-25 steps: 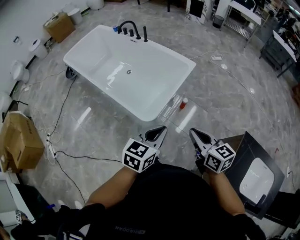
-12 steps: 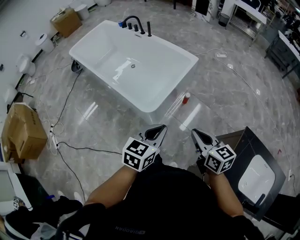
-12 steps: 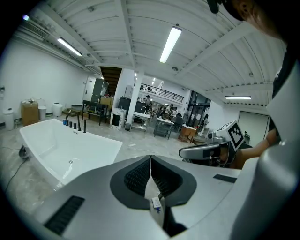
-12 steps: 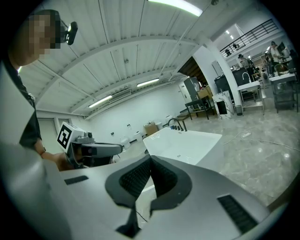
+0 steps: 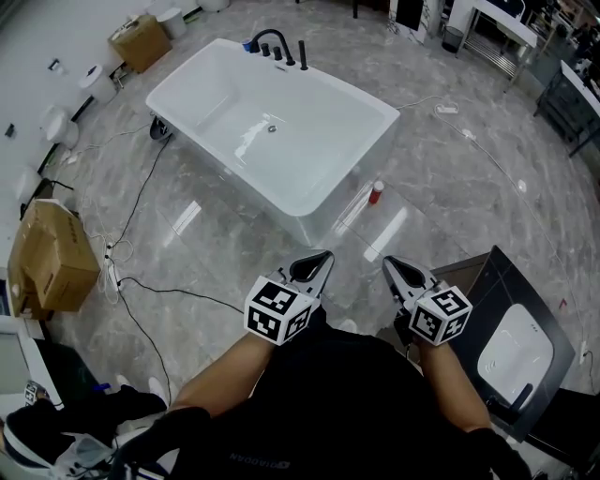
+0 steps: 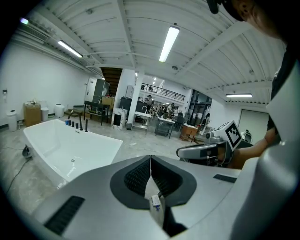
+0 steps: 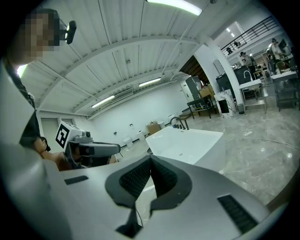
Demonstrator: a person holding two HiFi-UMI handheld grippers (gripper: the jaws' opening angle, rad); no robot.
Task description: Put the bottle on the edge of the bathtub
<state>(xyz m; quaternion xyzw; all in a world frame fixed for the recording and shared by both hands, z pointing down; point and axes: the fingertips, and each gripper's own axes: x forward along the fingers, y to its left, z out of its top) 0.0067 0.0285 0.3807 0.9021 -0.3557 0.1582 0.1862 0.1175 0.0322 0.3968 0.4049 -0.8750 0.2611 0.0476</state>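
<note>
A small bottle with a red cap (image 5: 376, 193) stands on the floor beside the near right corner of the white bathtub (image 5: 319, 208). My left gripper (image 5: 325, 255) and right gripper (image 5: 386, 262) hang side by side close to my body, well short of the bottle. Both are shut with nothing between the jaws. In the left gripper view the tub (image 6: 101, 142) lies ahead at the left and the right gripper (image 6: 180, 152) shows at the right. In the right gripper view the tub (image 7: 206, 140) is ahead.
A black faucet set (image 5: 277, 49) stands at the tub's far end. Cardboard boxes (image 5: 52, 259) and black cables (image 5: 141, 292) lie on the floor at the left. A dark panel with a white basin (image 5: 511, 342) rests at the right. Shelving (image 5: 497, 28) stands at the back.
The head view has shifted: the tub and bottle sit slightly farther up and to the right in the picture. Both grippers stay in the same place, shut.
</note>
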